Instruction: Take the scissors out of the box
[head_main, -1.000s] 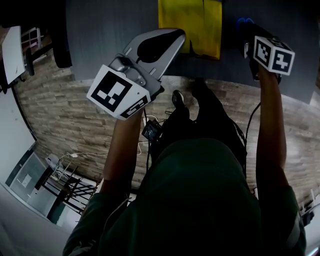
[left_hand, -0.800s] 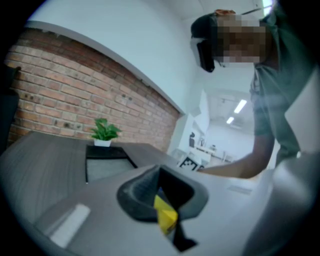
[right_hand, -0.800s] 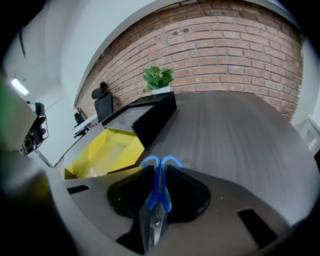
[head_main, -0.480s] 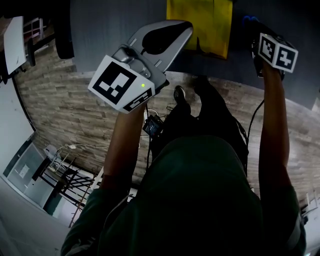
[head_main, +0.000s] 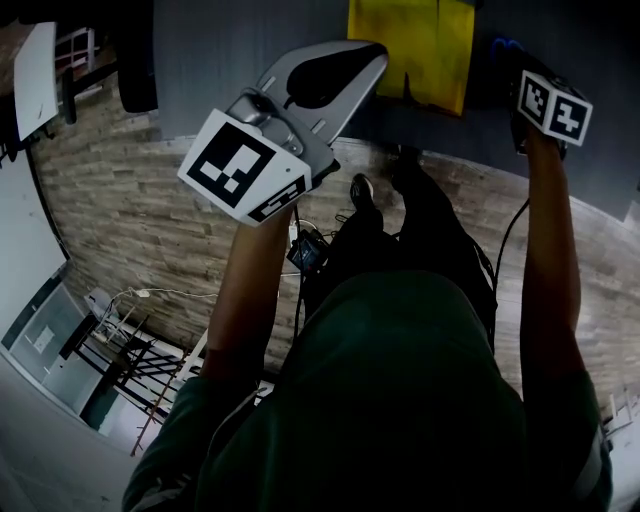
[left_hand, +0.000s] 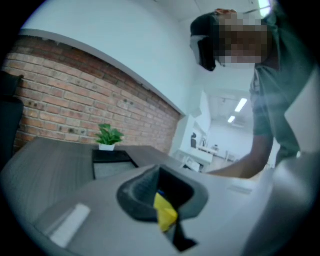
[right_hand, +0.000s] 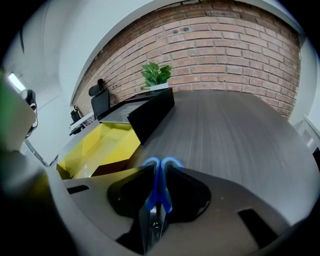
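The scissors (right_hand: 158, 192) have blue handles and steel blades, and my right gripper (right_hand: 158, 175) is shut on them, handles pointing away over the dark table (right_hand: 235, 130). In the head view their blue loops (head_main: 500, 46) peek out beyond the right gripper (head_main: 510, 62) at the top right. The open yellow box (head_main: 410, 45) lies on the table between both grippers; in the right gripper view the box (right_hand: 95, 147) sits left of the scissors. My left gripper (head_main: 365, 55) hovers just left of the box, jaws together with nothing held; a sliver of the yellow box (left_hand: 165, 214) shows past its pads.
A black case (right_hand: 150, 112) stands behind the yellow box, with a potted plant (right_hand: 156, 75) against the brick wall. A person's arm (left_hand: 260, 150) is at the right of the left gripper view. My legs and cables (head_main: 320, 255) hang over the wooden floor below the table edge.
The head view has drifted a little, so the box sits further right in the picture. Both grippers keep nearly the same places; the right one still holds the scissors.
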